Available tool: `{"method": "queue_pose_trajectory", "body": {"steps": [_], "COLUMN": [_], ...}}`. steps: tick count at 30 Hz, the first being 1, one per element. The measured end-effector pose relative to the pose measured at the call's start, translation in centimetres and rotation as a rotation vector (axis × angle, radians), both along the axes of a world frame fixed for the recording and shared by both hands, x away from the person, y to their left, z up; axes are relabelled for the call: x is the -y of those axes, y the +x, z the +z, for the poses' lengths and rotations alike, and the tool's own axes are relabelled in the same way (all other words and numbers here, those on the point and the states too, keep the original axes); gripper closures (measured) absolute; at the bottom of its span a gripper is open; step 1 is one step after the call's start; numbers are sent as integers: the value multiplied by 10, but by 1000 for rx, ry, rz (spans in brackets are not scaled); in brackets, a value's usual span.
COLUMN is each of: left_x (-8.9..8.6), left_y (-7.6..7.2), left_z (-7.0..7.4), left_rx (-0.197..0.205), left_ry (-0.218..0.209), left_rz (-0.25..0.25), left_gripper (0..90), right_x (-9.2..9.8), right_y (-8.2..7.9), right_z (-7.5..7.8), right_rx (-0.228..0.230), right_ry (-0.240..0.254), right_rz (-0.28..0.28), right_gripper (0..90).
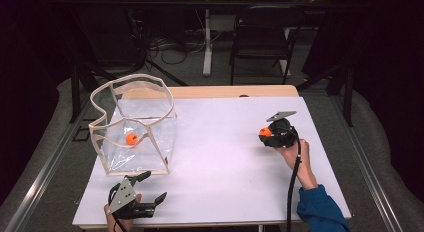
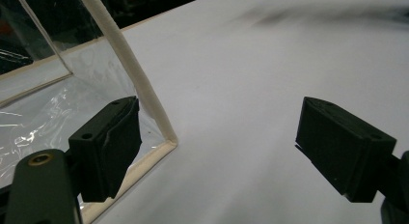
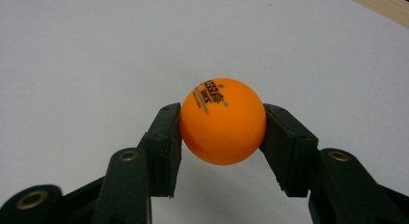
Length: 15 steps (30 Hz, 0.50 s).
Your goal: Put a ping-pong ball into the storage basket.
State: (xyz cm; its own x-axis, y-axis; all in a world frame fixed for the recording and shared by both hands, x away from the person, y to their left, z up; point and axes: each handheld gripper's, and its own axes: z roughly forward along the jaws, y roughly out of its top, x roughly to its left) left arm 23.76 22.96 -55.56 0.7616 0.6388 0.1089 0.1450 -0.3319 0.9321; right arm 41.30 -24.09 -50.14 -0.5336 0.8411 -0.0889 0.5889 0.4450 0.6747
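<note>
1. In the high view, a white worktop is seen with a clear plastic bag, edged in cream tape, standing open at its left side. An orange ball is seen inside that bag. The left gripper is held just in front of the bag's near edge, its fingers spread apart with nothing between them. The right gripper is held at the right, above the sheet and well apart from the bag, with a second orange ball clamped at its tip.

2. In the left gripper view, the fingers are seen released; the bag's taped corner lies just beside the left one.

3. In the right gripper view, the second ball is pinched between both fingers. Dark printed lettering is seen on its top, too small to be read with certainty.
</note>
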Motion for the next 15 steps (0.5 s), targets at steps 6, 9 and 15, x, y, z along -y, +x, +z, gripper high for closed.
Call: {"method": "queue_pose_trajectory", "body": {"steps": [6, 9, 15], "left_x": [0, 0, 0], "left_y": [0, 0, 0], "left_z": [0, 0, 0], "left_rx": [1, 2, 0], "left_ry": [-2, -5, -2], "left_rz": [1, 0, 0], "left_gripper": [158, 158, 158], "right_x": [-3, -5, -9], "right_y": [-2, -3, -4], "right_z": [2, 2, 3], "right_rx": [1, 3, -3], "right_ry": [4, 6, 17], "right_rz": [17, 20, 41], "right_gripper": [508, 508, 508]}}
